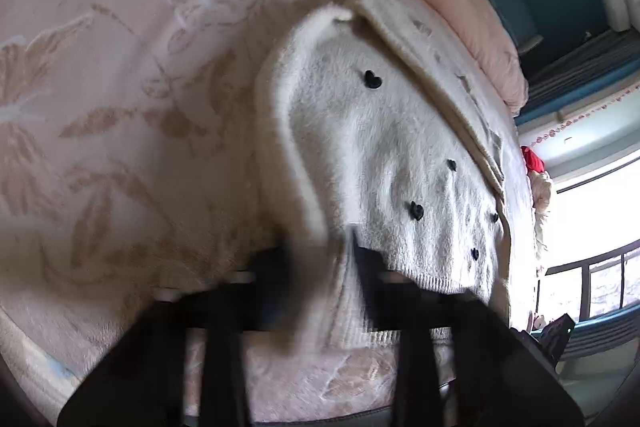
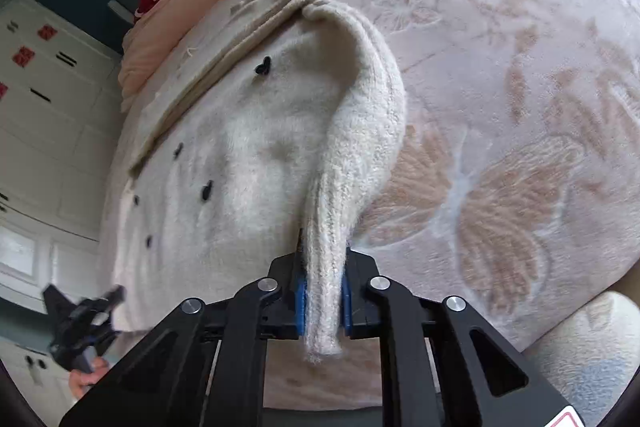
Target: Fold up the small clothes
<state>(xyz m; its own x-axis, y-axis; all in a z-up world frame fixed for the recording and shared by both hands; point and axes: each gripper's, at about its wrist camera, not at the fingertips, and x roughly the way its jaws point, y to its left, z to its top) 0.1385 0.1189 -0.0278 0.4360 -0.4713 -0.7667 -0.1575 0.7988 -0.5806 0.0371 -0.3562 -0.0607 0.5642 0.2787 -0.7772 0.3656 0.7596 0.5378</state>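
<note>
On the bed, the cream fuzzy cardigan [image 2: 224, 163] lies spread over the pink leaf-pattern blanket [image 2: 520, 107], black heart buttons [image 2: 263, 65] facing up, ribbed placket edge [image 2: 208, 83] running along the side nearest the folded peach duvet [image 2: 160, 47]. Right tongs [image 2: 323, 301] clamped on the ribbed sleeve cuff [image 2: 324, 291], sleeve lifted and arched over the body. Left tongs [image 1: 320, 287] at the ribbed hem [image 1: 424, 279], blurred; fabric sits between the fingers, but cannot tell if they're closed on it. Cardigan sits close to the bed's window-side edge in the left wrist view; broad bare blanket on the sleeve side gives room. White cabinets [image 2: 52, 99] and the left tongs [image 2: 86, 327] beyond the far hem in the right wrist view.
</note>
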